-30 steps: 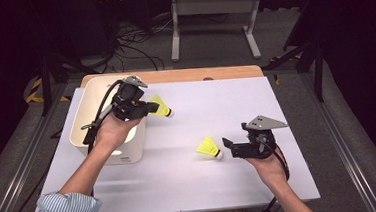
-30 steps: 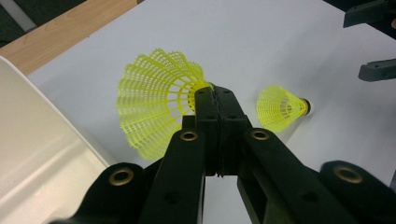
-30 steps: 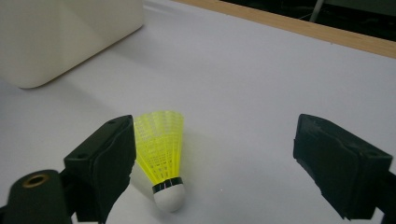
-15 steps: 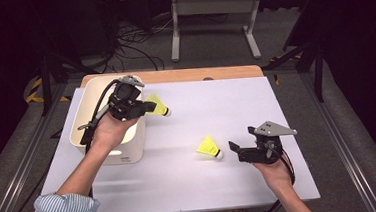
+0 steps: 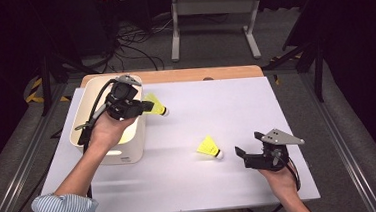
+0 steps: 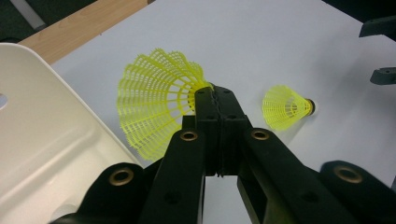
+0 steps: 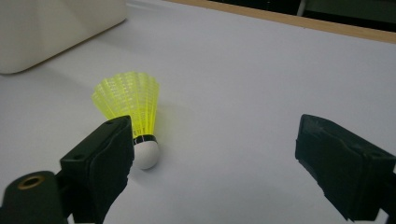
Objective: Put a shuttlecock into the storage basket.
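One shuttlecock (image 5: 155, 104) is pinched by left gripper (image 5: 143, 108) jaws beside the tub (image 5: 133, 140); right gripper (image 5: 239, 155) jaws are spread.

bench (image 5: 256, 106): white top, wooden strip along far edge | floor (image 5: 211, 39): grey, dim | black cables (image 5: 131, 37) tangled beyond bench | white metal stand (image 5: 214, 14) behind | surroundings dark

The bin (image 5: 129, 152) sat at the tabletop's (image 5: 226, 103) left edge. One shuttlecock (image 5: 154, 105) was held just right of the bin; another (image 5: 209, 147) lay on the tabletop, right of centre, near the right gripper (image 5: 240, 154).
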Demonstrator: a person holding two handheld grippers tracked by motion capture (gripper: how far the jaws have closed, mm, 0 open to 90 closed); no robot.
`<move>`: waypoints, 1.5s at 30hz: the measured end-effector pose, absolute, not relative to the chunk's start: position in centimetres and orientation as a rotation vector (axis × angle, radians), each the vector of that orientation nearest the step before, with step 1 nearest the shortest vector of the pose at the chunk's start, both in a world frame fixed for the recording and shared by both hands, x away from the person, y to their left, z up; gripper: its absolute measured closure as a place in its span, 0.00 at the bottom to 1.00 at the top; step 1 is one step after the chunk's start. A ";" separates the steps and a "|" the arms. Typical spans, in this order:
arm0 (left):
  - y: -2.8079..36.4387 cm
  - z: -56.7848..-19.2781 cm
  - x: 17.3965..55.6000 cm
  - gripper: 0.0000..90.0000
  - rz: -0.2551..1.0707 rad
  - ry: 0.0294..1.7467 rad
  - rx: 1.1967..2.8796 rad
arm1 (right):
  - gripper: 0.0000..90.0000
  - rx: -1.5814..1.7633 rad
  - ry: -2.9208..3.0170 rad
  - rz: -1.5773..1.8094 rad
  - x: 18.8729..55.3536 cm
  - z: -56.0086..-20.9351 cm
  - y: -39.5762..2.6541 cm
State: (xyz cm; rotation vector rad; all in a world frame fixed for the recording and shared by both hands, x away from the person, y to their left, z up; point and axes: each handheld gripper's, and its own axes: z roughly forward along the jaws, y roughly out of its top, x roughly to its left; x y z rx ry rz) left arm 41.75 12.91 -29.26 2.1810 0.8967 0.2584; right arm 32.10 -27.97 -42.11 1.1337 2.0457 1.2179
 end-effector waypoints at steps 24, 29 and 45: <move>14.1 -28.5 41.7 1.00 0.277 0.928 2.147 | 0.14 1.185 1.986 1.233 30.5 -45.1 -29.9; 14.5 -28.0 41.4 1.00 0.286 0.930 2.135 | 0.14 1.187 1.982 1.236 30.4 -45.3 -30.1; 15.3 -27.4 41.1 1.00 0.338 0.946 2.116 | 0.14 1.182 1.996 1.222 30.4 -45.6 -30.0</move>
